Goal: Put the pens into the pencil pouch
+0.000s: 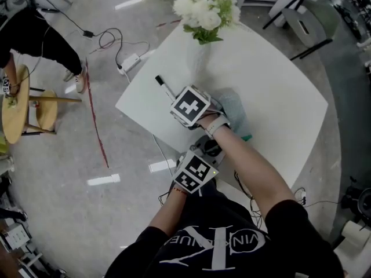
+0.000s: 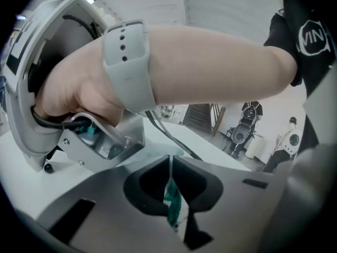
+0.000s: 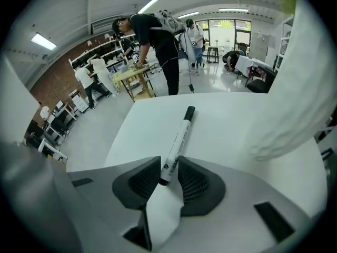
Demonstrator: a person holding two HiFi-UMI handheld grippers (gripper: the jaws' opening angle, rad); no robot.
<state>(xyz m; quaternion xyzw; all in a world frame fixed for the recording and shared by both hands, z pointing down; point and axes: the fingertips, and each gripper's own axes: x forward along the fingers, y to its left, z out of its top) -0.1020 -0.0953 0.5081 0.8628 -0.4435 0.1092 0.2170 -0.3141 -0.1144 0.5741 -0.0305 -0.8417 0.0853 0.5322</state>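
Left gripper [image 2: 171,175] jaws pinched nearly together on the teal pencil pouch [image 2: 172,200] edge, right gripper [image 3: 169,174] pads pressed against 1 white marker [image 3: 180,133] at its near end, marker lying on the white table [image 3: 231,120]

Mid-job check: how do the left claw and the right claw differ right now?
The left claw is shut on teal fabric, seemingly the pouch's edge; the right claw's jaws stand wider, flanking the pen's end, and whether they press is unclear. In the head view the left claw sits by the table's near edge, the right claw farther out over it. Both have something between their jaws.
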